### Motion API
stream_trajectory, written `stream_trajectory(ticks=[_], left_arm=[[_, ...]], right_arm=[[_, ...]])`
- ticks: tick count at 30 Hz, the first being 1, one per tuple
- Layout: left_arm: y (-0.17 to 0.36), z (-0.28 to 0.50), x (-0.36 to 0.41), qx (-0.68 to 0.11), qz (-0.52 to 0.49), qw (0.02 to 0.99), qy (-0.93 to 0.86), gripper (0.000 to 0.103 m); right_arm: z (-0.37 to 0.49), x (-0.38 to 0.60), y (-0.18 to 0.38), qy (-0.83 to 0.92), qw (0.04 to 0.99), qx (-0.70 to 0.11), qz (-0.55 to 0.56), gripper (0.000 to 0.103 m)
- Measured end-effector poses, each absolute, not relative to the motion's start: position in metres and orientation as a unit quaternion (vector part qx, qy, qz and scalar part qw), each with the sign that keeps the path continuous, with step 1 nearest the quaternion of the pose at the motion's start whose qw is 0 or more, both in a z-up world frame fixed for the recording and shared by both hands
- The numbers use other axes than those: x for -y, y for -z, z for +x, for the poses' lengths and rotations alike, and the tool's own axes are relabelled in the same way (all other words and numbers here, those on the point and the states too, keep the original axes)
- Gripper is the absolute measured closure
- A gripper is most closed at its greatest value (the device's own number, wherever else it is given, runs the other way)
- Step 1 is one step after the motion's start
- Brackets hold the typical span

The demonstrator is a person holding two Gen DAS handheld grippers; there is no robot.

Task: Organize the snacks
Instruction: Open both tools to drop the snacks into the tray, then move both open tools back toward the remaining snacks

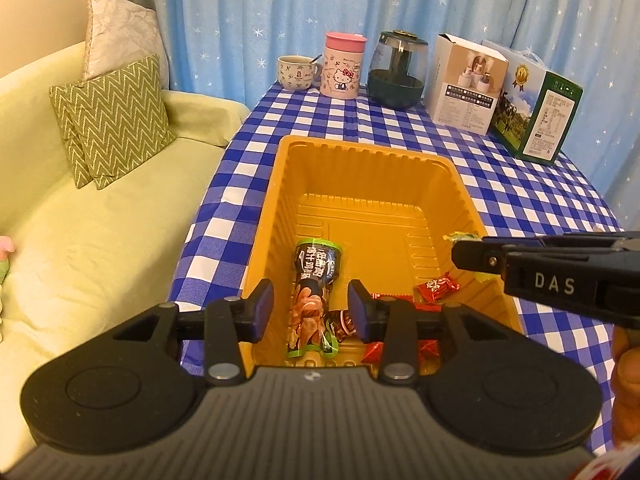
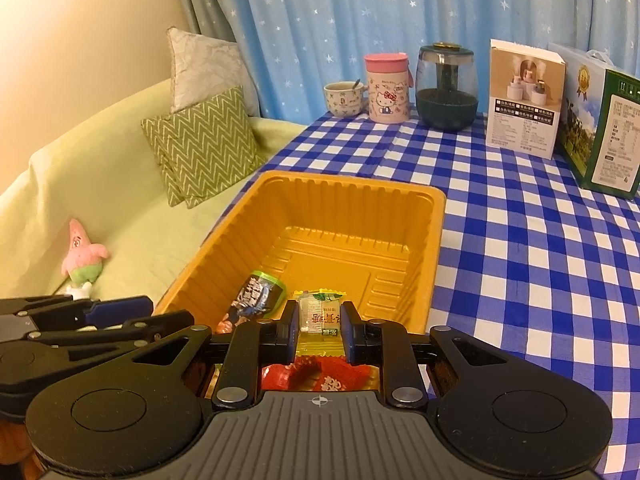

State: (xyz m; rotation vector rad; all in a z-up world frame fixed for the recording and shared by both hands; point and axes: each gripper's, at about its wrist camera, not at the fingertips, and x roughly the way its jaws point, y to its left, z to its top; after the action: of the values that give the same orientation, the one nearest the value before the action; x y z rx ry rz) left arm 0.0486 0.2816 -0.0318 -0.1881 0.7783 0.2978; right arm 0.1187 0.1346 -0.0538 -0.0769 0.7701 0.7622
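A yellow plastic tray (image 1: 360, 152) sits on the blue checked table; it also shows in the right wrist view (image 2: 352, 184). Inside it lie a green-capped chip tube (image 1: 314, 288), also seen from the right wrist (image 2: 256, 296), and several red candy packets (image 1: 438, 286). My left gripper (image 1: 310, 312) is open above the tube, one finger on each side. My right gripper (image 2: 319, 330) is shut on a small yellow-green snack packet (image 2: 320, 312) and holds it over the tray's near end. It shows from the side in the left wrist view (image 1: 464, 258).
At the table's back stand a patterned mug (image 1: 296, 72), a pink Hello Kitty cup (image 1: 343, 66), a dark glass jar (image 1: 396, 70), a white box (image 1: 466, 84) and a green box (image 1: 536, 116). A green sofa (image 1: 100, 240) with cushions lies left.
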Motion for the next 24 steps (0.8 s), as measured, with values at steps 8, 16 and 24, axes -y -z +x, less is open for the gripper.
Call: stream_trajectory(ticks=[8,16,24], left_arm=[[0.029,0.042,-0.283,-0.374,-0.095,0.910,-0.150,0.057],[0.024,0.033,-0.274,-0.370,-0.097,0.912,-0.150,0.052],[0.010,0.022,-0.250,-0.363,-0.096,0.916,-0.140,0.040]], right_arm=[[0.126,-0.132,0.051,-0.370,0.853,-0.367,-0.012,0.068],[0.126,-0.093,0.052,-0.325,0.865,-0.382,0.012,0.051],[0.106,-0.047,0.044,-0.291,0.874,-0.388,0.032,0.051]])
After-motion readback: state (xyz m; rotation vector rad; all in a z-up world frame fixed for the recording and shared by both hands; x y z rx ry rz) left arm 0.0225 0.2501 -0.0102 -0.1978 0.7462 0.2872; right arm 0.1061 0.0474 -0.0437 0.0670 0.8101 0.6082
